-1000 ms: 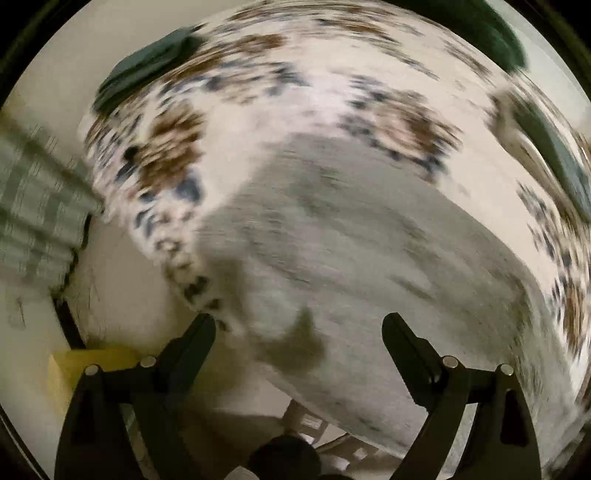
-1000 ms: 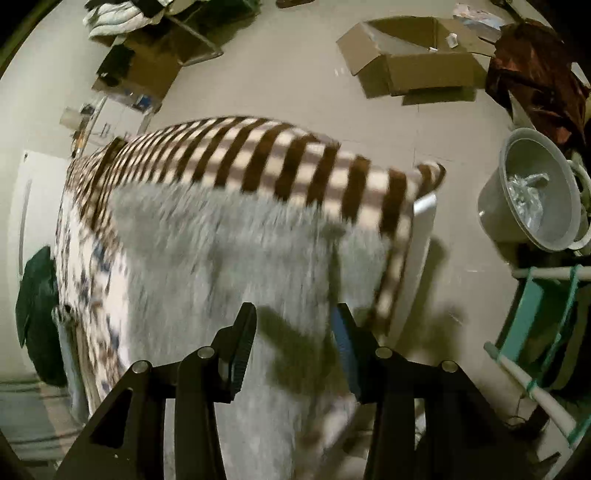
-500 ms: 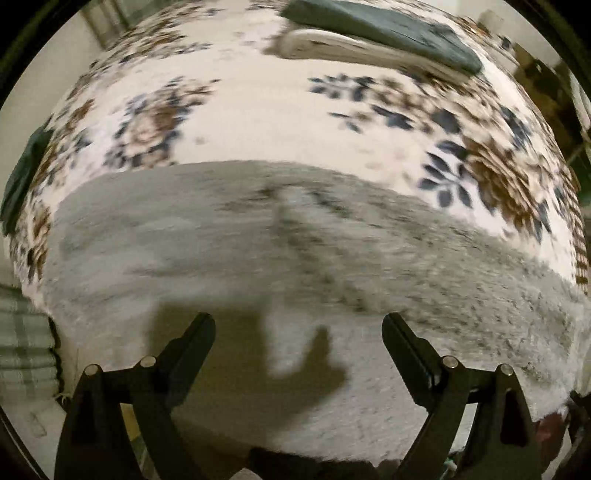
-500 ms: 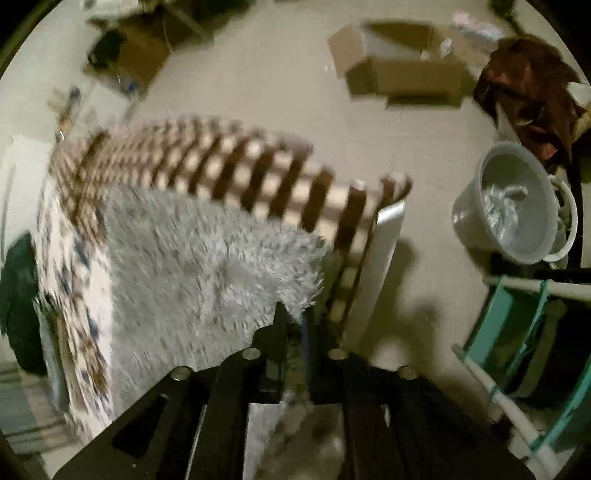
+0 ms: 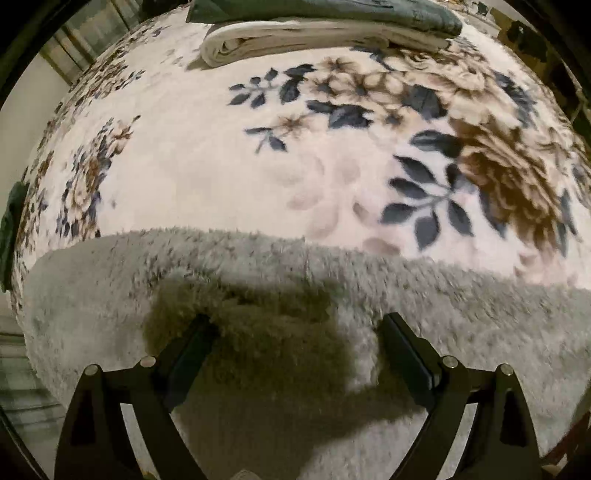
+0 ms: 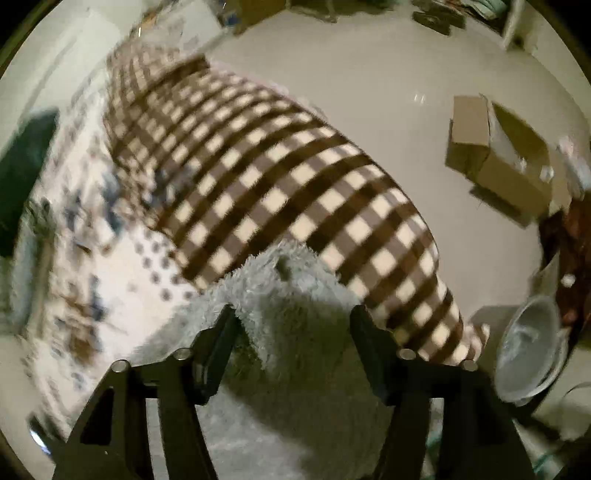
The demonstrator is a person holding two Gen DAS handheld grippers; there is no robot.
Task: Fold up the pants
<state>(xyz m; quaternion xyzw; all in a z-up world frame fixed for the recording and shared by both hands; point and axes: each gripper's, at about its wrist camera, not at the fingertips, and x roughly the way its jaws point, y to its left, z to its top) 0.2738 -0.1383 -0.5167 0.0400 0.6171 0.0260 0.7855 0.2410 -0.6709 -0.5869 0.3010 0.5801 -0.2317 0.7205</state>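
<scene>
Let right gripper (image 6: 291, 310), closing at lower centre with bunched grey pants (image 6: 288, 273) between its jaws, bite firmly before lowering wide-open, empty left gripper (image 5: 297, 319).

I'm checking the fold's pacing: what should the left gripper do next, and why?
Probably lower the left gripper and close on the gray fluffy pants: its jaws stand wide open over them, gripping nothing, while the right gripper is closing with that fabric bunched between its jaws.

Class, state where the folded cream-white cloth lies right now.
In the left wrist view, the folded cream-white cloth lies at the top, on the floral blanket, directly under a dark green folded cloth.
</scene>
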